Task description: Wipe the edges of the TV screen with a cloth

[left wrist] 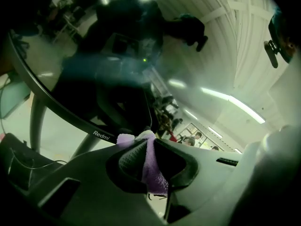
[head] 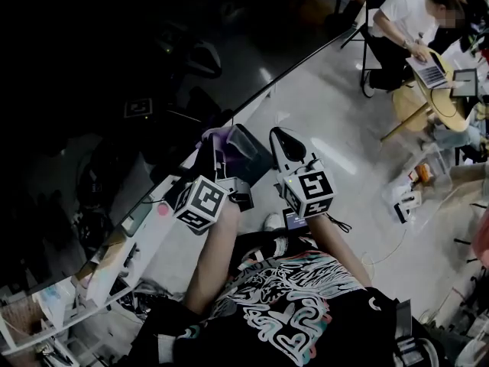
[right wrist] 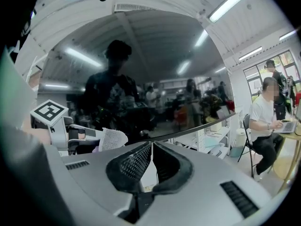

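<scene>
- Purple cloth, soft and nubbly, is pinched between the closed jaws of the left gripper, its tip right at the lower edge of the TV screen.
- Glossy dark glass reflects ceiling lights, and the thin black bezel reads "Redmi".
- Right gripper hovers just beside that edge, jaws together on nothing.
- Well apart from the screen, a seated person uses a laptop at a round wooden table.

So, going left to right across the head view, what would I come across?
TV screen → left gripper shut on a purple cloth → right gripper → seated person with a laptop.
</scene>
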`<state>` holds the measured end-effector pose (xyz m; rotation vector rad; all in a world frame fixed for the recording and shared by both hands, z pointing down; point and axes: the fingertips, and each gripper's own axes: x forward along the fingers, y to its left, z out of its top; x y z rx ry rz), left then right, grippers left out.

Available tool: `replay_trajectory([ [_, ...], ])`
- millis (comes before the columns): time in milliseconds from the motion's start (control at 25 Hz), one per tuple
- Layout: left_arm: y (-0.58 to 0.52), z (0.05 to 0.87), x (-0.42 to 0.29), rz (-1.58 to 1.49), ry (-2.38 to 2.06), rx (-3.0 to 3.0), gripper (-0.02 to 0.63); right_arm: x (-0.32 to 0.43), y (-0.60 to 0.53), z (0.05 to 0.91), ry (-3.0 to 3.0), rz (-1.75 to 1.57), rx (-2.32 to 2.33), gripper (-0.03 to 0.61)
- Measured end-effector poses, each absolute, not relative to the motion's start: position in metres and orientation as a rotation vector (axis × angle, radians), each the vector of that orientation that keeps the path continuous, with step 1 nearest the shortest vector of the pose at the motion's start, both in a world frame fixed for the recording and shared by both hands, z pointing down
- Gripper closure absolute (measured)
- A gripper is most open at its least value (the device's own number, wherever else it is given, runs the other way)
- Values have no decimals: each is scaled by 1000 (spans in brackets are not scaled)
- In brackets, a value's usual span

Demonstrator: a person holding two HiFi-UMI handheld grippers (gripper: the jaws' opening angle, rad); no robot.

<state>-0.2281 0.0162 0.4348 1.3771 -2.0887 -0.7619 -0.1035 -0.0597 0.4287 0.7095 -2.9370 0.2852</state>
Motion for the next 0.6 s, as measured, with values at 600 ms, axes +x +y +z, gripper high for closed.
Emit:
replay_trajectory([
  [600, -9, 432, -220, -789, -2007, 1445, 560, -73, -62, 420, -2905, 233, 821, 543],
])
